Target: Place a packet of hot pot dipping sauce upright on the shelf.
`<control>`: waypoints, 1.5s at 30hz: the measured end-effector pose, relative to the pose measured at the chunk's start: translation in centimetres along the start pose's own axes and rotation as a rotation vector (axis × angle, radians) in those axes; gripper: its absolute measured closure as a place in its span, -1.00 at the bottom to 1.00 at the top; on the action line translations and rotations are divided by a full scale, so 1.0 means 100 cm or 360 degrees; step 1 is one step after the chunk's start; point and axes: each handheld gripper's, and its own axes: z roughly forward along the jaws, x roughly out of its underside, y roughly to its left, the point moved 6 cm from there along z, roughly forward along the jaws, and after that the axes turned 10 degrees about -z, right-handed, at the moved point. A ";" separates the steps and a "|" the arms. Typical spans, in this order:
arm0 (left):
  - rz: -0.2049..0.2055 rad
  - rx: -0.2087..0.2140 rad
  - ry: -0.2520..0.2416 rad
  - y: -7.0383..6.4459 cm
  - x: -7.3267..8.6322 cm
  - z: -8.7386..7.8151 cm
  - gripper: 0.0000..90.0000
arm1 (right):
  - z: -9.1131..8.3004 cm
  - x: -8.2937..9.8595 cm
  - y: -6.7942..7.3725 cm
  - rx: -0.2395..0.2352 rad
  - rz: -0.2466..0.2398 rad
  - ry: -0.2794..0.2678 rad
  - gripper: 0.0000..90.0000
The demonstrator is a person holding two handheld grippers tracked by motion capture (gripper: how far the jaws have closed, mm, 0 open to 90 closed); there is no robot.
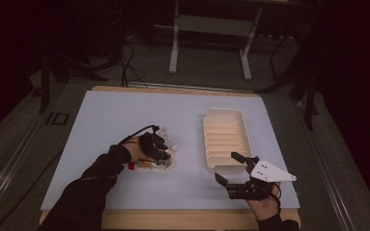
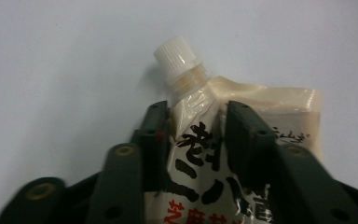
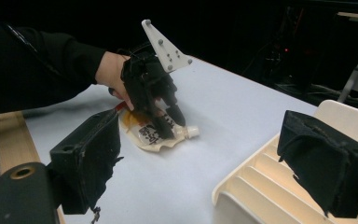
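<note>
A cream spout pouch (image 2: pixel 197 158) with black and red print and a white screw cap (image 2: pixel 175 58) lies flat on the white table top. My left gripper (image 2: pixel 198 122) is shut on the pouch just below the spout, one jaw pressing in on each side. In the high view that gripper (image 1: pixel 162 152) sits over the pouch (image 1: pixel 149 165) at the table's left middle. My right gripper (image 1: pixel 226 166) stands open and holds nothing, near the front end of a cream ribbed tray (image 1: pixel 224 137). The right gripper view looks past its own spread jaws at the pouch (image 3: pixel 144 135) and the left gripper (image 3: pixel 170 120).
The tray (image 3: pixel 265 182) lies lengthwise at the table's right middle with nothing in it. The white table top (image 1: pixel 125 113) has a wooden rim at front and back. Dark floor, cables and a metal stand leg (image 1: pixel 174 45) lie beyond the far edge.
</note>
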 end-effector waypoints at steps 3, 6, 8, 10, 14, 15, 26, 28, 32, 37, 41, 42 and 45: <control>0.0052 -0.0003 0.0046 -0.004 0.000 -0.002 0.64 | 0.001 0.000 0.000 -0.0003 0.0001 0.0003 -0.70; 0.0074 -0.0007 0.0063 -0.005 0.000 -0.003 0.76 | 0.001 0.000 0.000 -0.0002 -0.0001 0.0004 -0.70; 0.0047 -0.0003 0.0066 -0.005 0.000 -0.003 0.79 | 0.000 0.000 0.000 -0.0002 0.0001 0.0004 -0.70; 0.0063 -0.0005 0.0070 -0.005 0.001 -0.004 0.80 | 0.000 0.000 0.000 -0.0003 0.0005 0.0005 -0.70; 0.0028 0.0000 0.0046 -0.005 0.001 -0.007 0.83 | 0.000 0.001 -0.001 -0.0005 0.0012 0.0004 -0.70; 0.0003 -0.0005 0.0024 -0.005 0.001 -0.011 0.84 | 0.000 0.001 -0.001 -0.0003 0.0015 0.0000 -0.70; -0.0046 -0.0069 -0.0070 -0.008 0.000 -0.032 0.93 | 0.000 0.001 -0.002 0.0001 0.0025 0.0003 -0.70; -0.0080 -0.0068 -0.0115 -0.010 0.000 -0.038 0.93 | 0.000 0.001 -0.002 0.0002 0.0031 0.0002 -0.70; -0.0122 -0.0090 -0.0193 -0.014 -0.002 -0.052 0.94 | 0.001 0.001 -0.002 0.0003 0.0029 0.0004 -0.70; -0.0154 -0.0115 -0.0353 -0.020 -0.006 -0.066 0.94 | 0.001 0.001 -0.003 0.0009 0.0031 0.0002 -0.70; -0.0184 -0.0086 -0.0430 -0.026 -0.009 -0.074 0.95 | 0.001 0.002 -0.004 0.0014 0.0036 0.0003 -0.70; -0.0180 -0.0100 -0.0462 -0.030 -0.010 -0.077 0.95 | 0.001 0.002 -0.004 0.0013 0.0039 0.0004 -0.70; -0.0204 -0.0086 -0.0545 -0.036 -0.013 -0.080 0.95 | 0.001 0.002 -0.004 0.0018 0.0035 0.0002 -0.70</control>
